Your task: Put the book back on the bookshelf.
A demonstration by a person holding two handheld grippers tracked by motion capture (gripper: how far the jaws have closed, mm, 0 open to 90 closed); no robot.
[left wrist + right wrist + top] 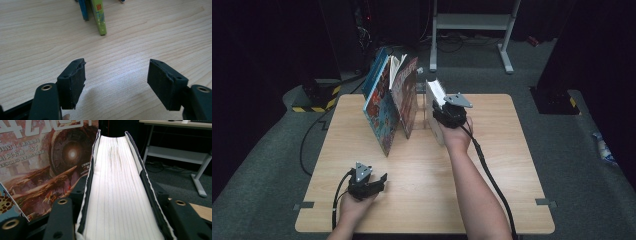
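- My left tongs rest low over the near left of the table, spread with nothing between the pads; I judge I've parked them here to keep out of the way.
- Ahead, the leaning books tilt against one another at the table's back (a blue one outermost, the reddish sci-fi cover on the right), which props them without a holder.
- My right tongs pinch the thick white book across its covers, page edges facing me, just right of the leaning books, beside a clear stand.
- Gripping it by both covers keeps the pages from splaying, I'd say.
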